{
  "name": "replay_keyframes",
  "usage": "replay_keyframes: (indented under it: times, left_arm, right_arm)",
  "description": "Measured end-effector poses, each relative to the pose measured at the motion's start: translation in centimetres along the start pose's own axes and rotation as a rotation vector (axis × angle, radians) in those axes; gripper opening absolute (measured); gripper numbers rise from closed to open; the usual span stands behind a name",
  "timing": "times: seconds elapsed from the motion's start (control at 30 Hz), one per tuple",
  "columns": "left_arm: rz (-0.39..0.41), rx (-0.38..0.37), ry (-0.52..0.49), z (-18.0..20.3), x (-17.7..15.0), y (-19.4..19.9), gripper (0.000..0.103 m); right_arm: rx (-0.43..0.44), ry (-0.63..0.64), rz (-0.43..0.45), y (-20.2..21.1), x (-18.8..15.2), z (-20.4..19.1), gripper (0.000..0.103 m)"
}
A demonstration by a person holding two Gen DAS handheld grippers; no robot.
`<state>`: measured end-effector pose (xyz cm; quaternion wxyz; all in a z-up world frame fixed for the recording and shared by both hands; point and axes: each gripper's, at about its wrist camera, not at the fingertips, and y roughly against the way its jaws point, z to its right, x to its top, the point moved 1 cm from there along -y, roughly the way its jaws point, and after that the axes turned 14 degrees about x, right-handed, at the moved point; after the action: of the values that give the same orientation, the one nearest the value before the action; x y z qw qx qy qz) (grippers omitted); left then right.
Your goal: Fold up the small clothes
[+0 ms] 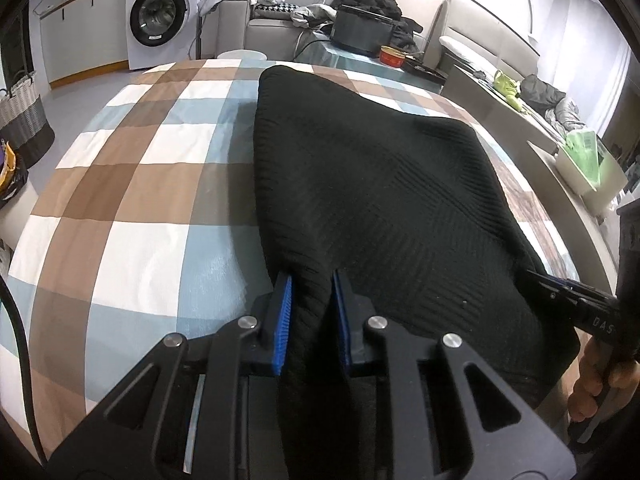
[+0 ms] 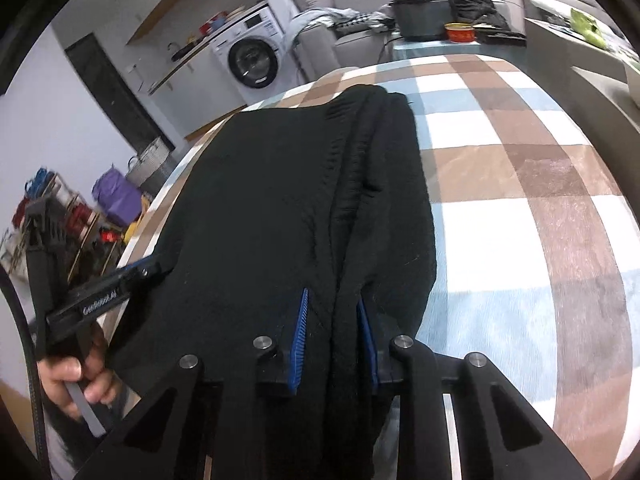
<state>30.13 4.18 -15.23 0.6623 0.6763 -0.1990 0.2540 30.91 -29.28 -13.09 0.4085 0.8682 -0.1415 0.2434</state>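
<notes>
A black ribbed knit garment (image 1: 360, 184) lies on the checked table cover (image 1: 132, 168), its far end flat and its near edge lifted. My left gripper (image 1: 312, 280) is shut on the garment's near left edge, with cloth bunched between the blue pads (image 1: 283, 316). My right gripper (image 2: 332, 304) is shut on the near right edge of the same garment (image 2: 280, 200), which shows lengthwise folds there. The right gripper also shows in the left wrist view (image 1: 560, 284) and the left gripper in the right wrist view (image 2: 148, 270), each clamped on the cloth.
A washing machine (image 1: 160, 16) stands at the back left. A sofa with clothes (image 1: 280, 12), a dark box (image 1: 360, 32) and a red tin (image 1: 394, 56) lie beyond the table. A woven basket (image 1: 20, 116) stands at left, a low bench with a white tray (image 1: 580, 168) at right.
</notes>
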Motion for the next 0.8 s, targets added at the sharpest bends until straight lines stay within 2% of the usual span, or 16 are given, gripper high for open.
replay_keyframes:
  times: [0.07,0.1,0.17,0.23,0.27,0.33,0.37,0.4,0.43,0.47,0.53,0.67,0.8]
  left_arm:
    - [0.006,0.005,-0.001,-0.1,0.1,0.1,0.017]
    - [0.014,0.016,-0.003,-0.2,0.0,0.4,0.017]
    - [0.038,0.025,0.0,-0.4,-0.2,1.3,0.018]
    - [0.071,0.035,0.0,-0.8,-0.7,2.6,0.023]
    - [0.092,0.045,-0.004,-1.0,-1.1,3.5,0.029]
    - [0.135,0.05,-0.007,-1.2,-1.9,5.3,0.06]
    - [0.164,0.055,-0.002,-1.4,-2.5,6.3,0.068]
    - [0.194,0.054,0.005,-1.7,-3.0,7.3,0.082]
    - [0.228,0.046,0.01,-1.8,-3.5,8.4,0.088]
    - [0.246,0.042,0.012,-1.9,-4.0,9.2,0.091]
    - [0.268,0.038,0.014,-1.7,-4.8,10.4,0.102]
    - [0.337,0.035,-0.004,-0.9,-6.4,12.2,0.102]
    - [0.393,0.054,-0.018,0.0,-7.3,12.8,0.102]
  right_arm:
    - [-0.008,0.013,0.0,0.1,-0.1,-0.2,0.024]
    - [-0.007,0.027,-0.005,0.2,-0.1,-0.4,0.027]
    - [-0.021,0.054,-0.003,0.9,-0.2,-0.7,0.037]
    - [-0.029,0.081,0.028,2.3,-0.5,-1.1,0.055]
    - [-0.03,0.101,0.042,3.0,-0.6,-1.3,0.061]
    - [-0.04,0.143,0.068,4.6,-1.2,-1.5,0.082]
    - [-0.048,0.169,0.083,5.4,-1.5,-1.9,0.087]
    - [-0.055,0.199,0.097,6.1,-1.8,-2.2,0.095]
    - [-0.064,0.238,0.121,6.8,-2.3,-2.7,0.102]
    - [-0.075,0.264,0.141,7.3,-2.6,-3.0,0.103]
    - [-0.085,0.327,0.177,8.5,-3.6,-3.8,0.103]
    - [-0.044,0.372,0.201,9.1,-4.9,-4.5,0.103]
    - [0.005,0.373,0.273,9.7,-5.3,-4.6,0.103]
